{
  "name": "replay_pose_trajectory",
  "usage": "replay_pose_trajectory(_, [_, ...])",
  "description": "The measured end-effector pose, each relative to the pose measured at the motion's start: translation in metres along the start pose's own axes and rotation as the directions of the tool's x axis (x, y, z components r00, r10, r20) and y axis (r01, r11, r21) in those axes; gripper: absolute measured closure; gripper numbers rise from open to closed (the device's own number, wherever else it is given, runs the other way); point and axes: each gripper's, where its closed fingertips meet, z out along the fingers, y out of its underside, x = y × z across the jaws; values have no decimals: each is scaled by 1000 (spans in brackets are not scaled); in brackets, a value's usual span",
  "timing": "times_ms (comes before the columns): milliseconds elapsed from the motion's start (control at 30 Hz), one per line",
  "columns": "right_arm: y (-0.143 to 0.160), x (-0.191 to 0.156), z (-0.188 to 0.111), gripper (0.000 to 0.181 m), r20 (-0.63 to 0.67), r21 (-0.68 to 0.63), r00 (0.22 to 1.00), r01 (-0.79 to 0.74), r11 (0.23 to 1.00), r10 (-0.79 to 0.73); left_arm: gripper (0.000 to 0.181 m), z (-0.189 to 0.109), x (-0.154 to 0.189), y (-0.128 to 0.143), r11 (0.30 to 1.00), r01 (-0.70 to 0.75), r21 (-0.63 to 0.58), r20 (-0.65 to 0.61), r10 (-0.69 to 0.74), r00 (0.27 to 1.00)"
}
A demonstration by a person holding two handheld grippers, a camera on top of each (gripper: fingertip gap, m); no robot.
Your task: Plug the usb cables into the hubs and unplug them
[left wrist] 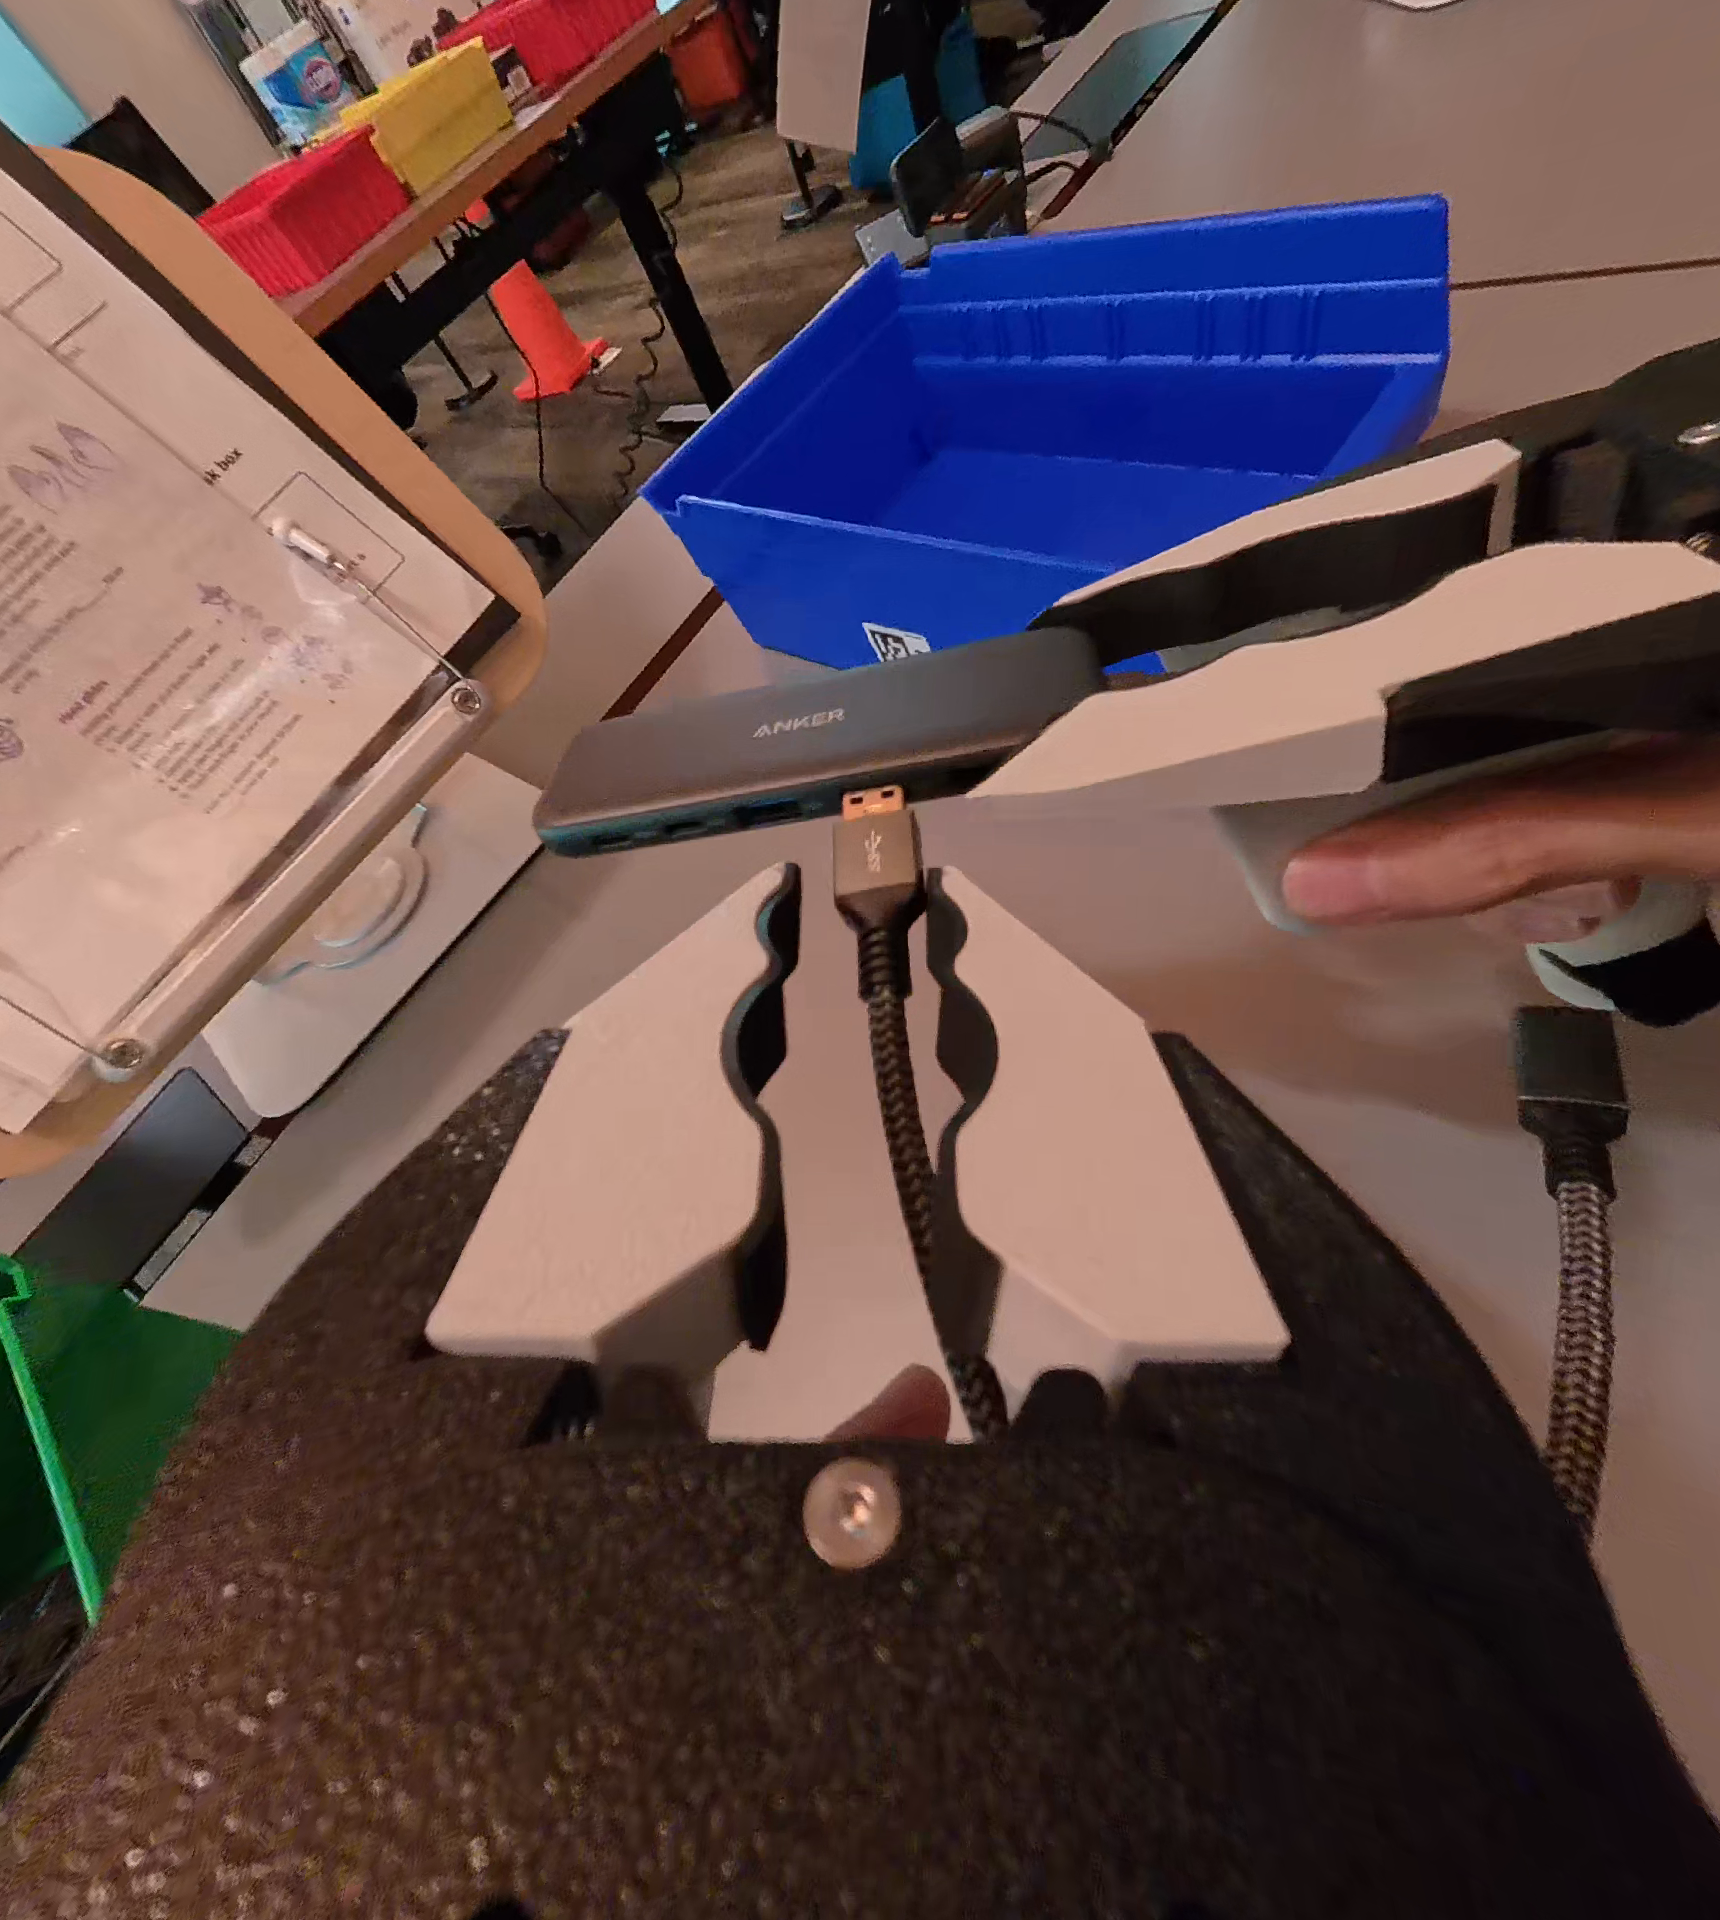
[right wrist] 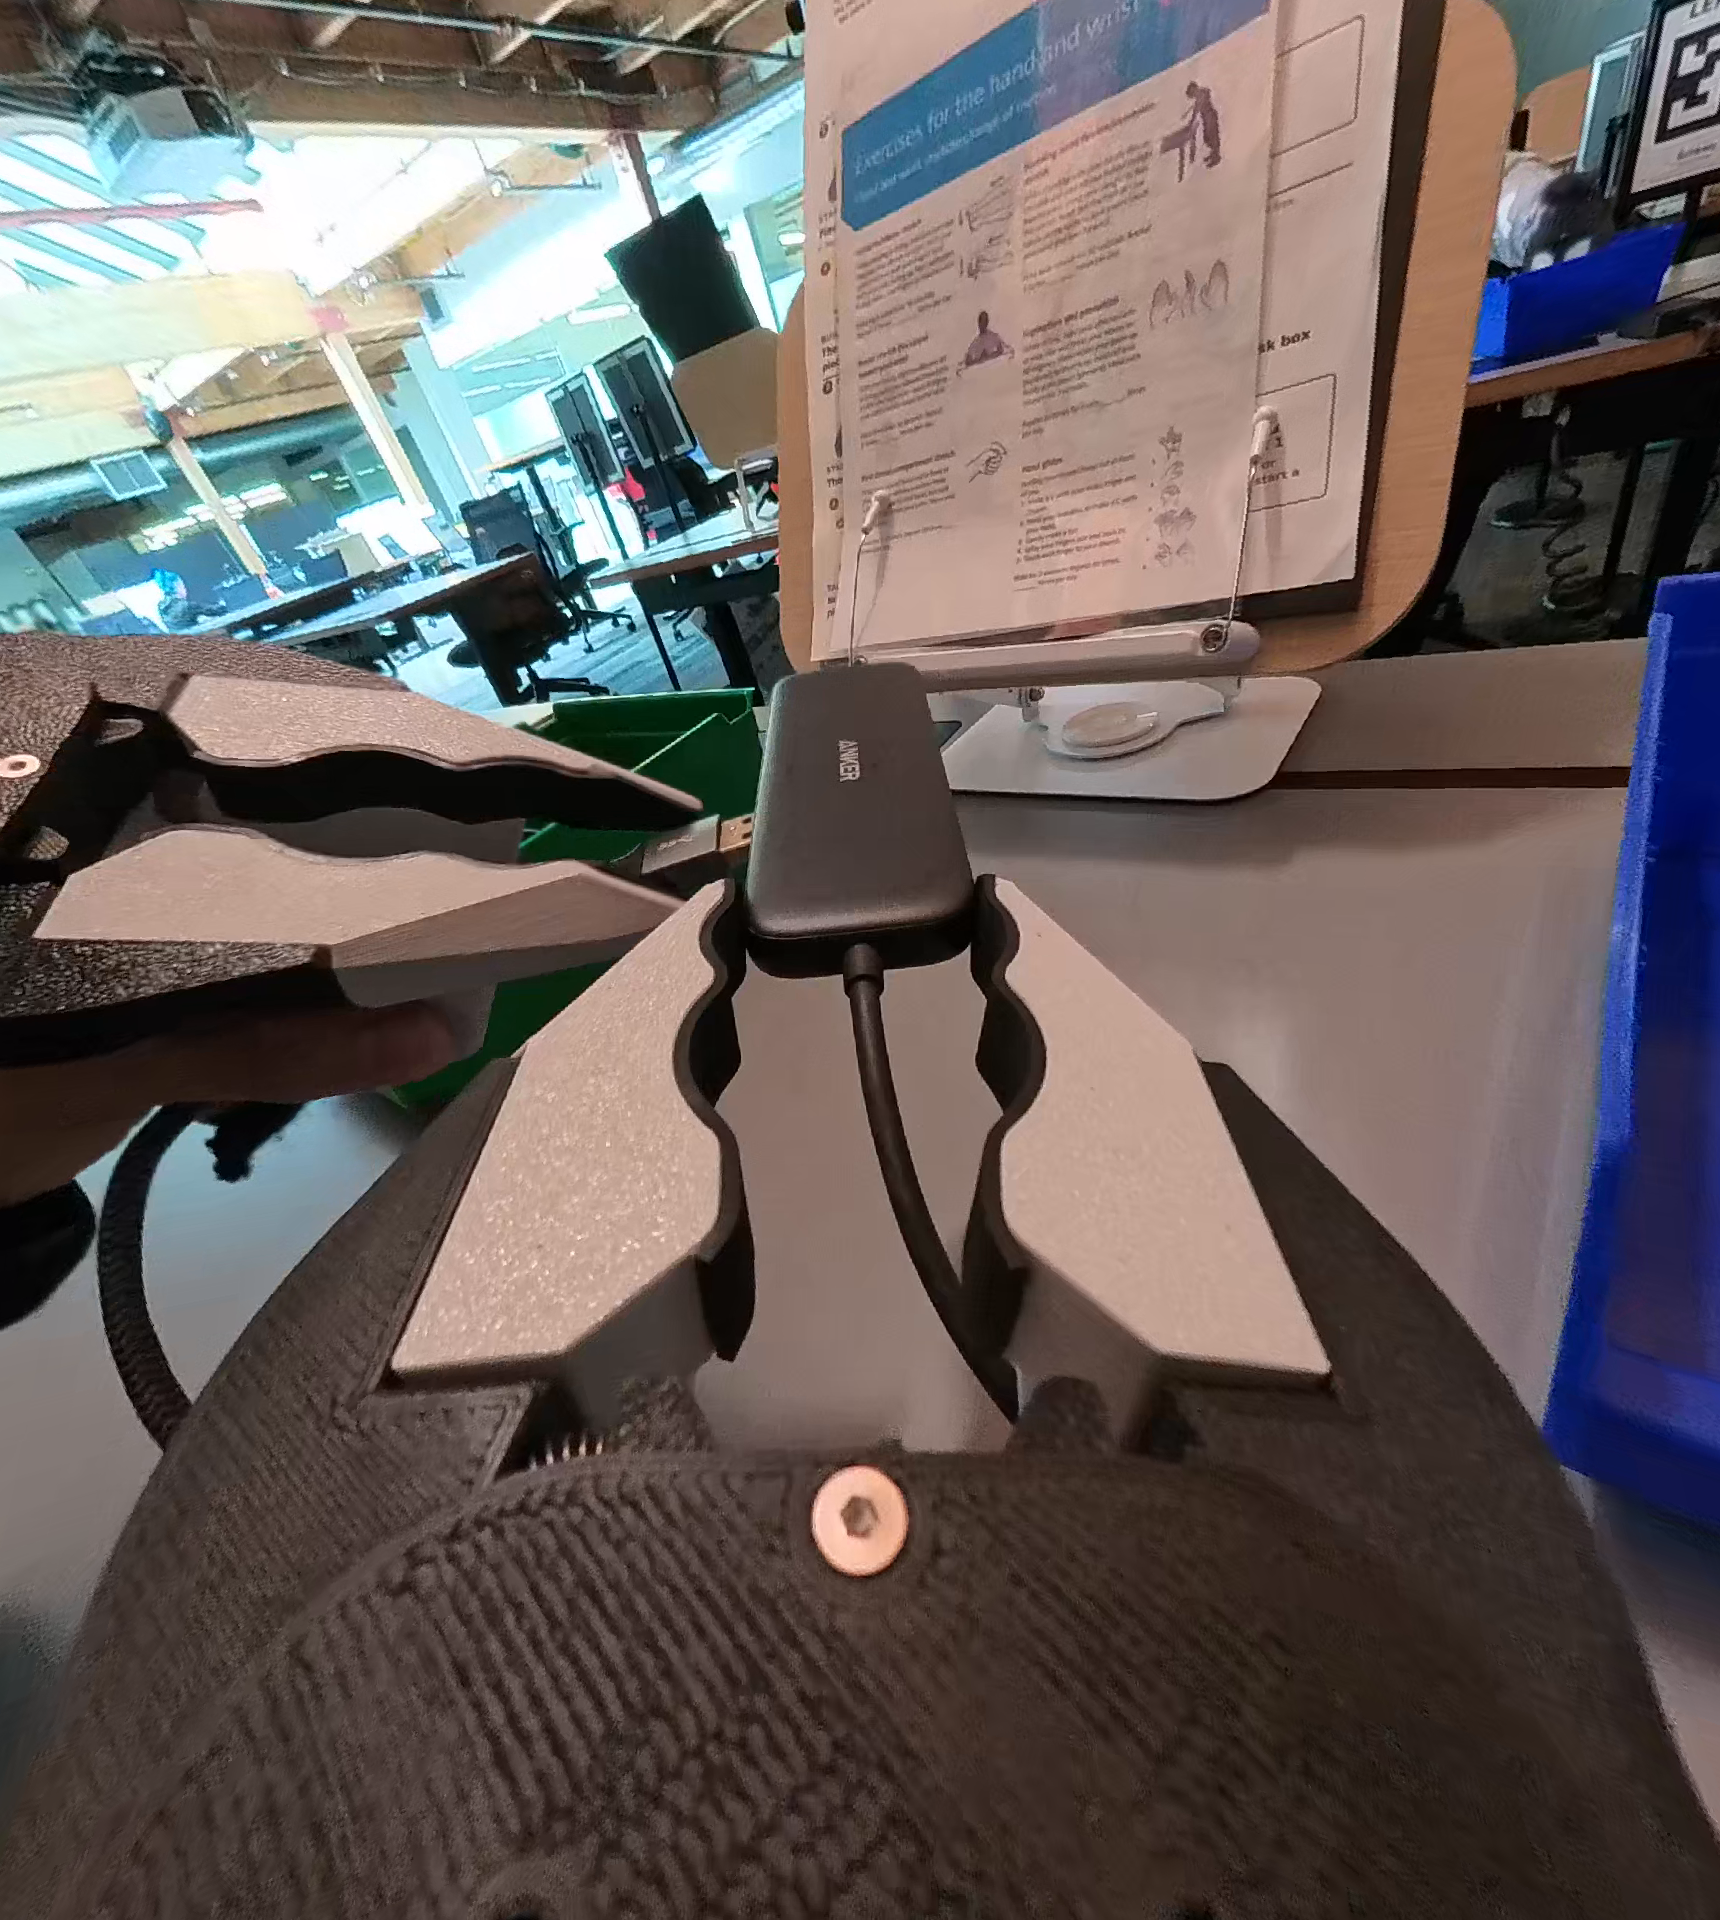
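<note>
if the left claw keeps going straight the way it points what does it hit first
Most likely the hub. The plug held in the left claw sits just short of the hub's side ports, so the plug's orange tip would meet it first. Whether it lines up with a port is unclear.

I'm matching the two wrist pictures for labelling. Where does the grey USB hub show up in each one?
Left wrist view: the grey USB hub lies across the middle, its right end pinched by the right hand-held gripper.
Right wrist view: the hub stands upper centre, lengthwise, its near end between that gripper's fingertips.
Shared landmark: the blue bin, behind the hub in the left wrist view, at the right edge in the right wrist view.
</note>
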Motion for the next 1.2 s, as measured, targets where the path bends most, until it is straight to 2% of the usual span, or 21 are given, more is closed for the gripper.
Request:
replay_pose_trajectory(67, [1, -1, 1, 138, 2, -1, 1000, 0, 1000, 0, 166, 1, 2, 0, 1000, -14, 8, -2, 14, 1000])
replay_pose_trajectory(233, [4, 1, 2, 138, -1, -10, 1000, 7, 1000, -7, 167, 3, 1, 2, 1000, 0, 5, 17, 0, 1000])
replay_pose_trajectory(433, [8, -3, 4, 138, -44, -59, 977, 205, 977, -208, 167, 5, -2, 7, 998, -34, -57, 15, 35, 999])
replay_pose_trajectory(533, [11, -4, 5, 138, -29, -67, 975, 220, 973, -223, 167, 7, -3, 9, 994, -73, -79, 5, 74, 997])
replay_pose_trajectory(633, [15, -4, 7, 138, 10, -67, 980, 201, 977, -200, 167, 8, -5, 11, 996, -69, -62, -2, 69, 998])
replay_pose_trajectory(767, [15, -6, 7, 139, 29, -77, 970, 244, 967, -243, 166, 7, -3, 14, 998, -51, -21, -9, 51, 999])
replay_pose_trajectory(800, [14, -7, 6, 139, 39, -73, 969, 247, 966, -245, 166, 5, -2, 12, 999, -52, -1, -6, 52, 999])
replay_pose_trajectory(867, [8, 0, 3, 138, 15, -58, 974, 227, 972, -226, 154, -8, -10, 4, 999, -39, 37, 50, 37, 998])
replay_pose_trajectory(933, [4, 12, -2, 138, -19, -60, 976, 215, 975, -217, 145, -32, -22, -11, 995, -13, 101, 99, 3, 995])
replay_pose_trajectory(1000, [-2, 22, -7, 138, -32, -46, 982, 184, 982, -185, 147, -61, -46, -17, 988, 43, 151, 159, -67, 985])
replay_pose_trajectory(1033, [-4, 25, -9, 138, -35, -42, 985, 169, 985, -170, 148, -74, -63, -10, 988, 78, 133, 191, -103, 976])
replay_pose_trajectory(1100, [-8, 28, -12, 138, -34, -34, 987, 158, 987, -159, 146, -100, -105, 22, 985, 171, 18, 304, -169, 938])
replay_pose_trajectory(1167, [-11, 28, -13, 138, -33, -25, 987, 156, 987, -157, 145, -124, -143, 68, 951, 286, -115, 396, -220, 891])
replay_pose_trajectory(1200, [-12, 26, -13, 138, -25, -22, 987, 156, 987, -157, 143, -132, -155, 97, 911, 360, -199, 415, -255, 873])
